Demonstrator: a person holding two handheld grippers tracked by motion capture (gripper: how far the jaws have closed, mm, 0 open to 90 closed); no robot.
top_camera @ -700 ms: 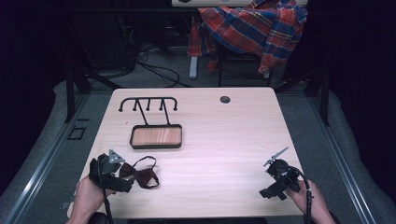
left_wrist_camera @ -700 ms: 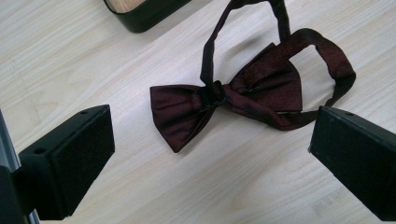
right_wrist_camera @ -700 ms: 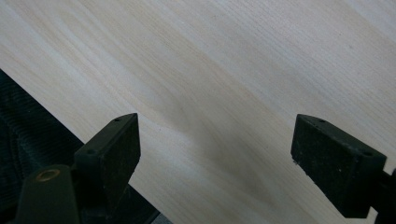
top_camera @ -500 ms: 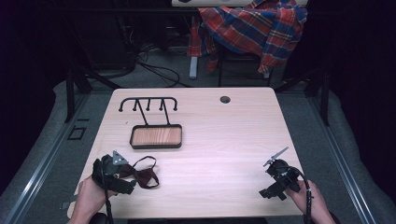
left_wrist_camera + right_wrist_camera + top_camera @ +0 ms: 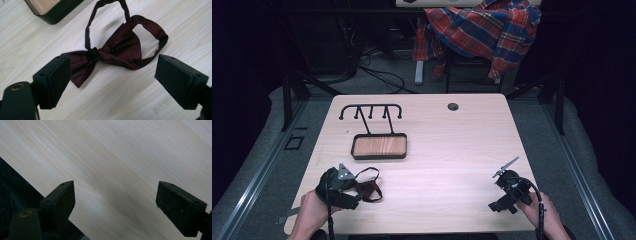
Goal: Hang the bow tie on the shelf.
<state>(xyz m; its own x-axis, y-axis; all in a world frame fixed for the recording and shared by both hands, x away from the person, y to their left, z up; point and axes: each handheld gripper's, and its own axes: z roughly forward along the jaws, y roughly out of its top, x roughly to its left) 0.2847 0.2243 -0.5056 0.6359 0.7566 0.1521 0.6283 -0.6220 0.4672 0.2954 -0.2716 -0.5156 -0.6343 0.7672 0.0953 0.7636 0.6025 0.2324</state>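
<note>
Your left claw (image 5: 110, 82) hovers with jaws apart over the dark red satin bow tie (image 5: 117, 51), while your right claw (image 5: 115, 205) stays wide apart above the pale wooden table (image 5: 452, 145).

I am seeing the table (image 5: 462, 150) glowing under overhead light while the room around it is sinking into near black. In my left gripper view the bow tie (image 5: 117, 50) is showing crisp, casting a soft shadow. The close jaws are blurring slightly, and a dim shadow is falling across the wood in my right gripper view.
</note>
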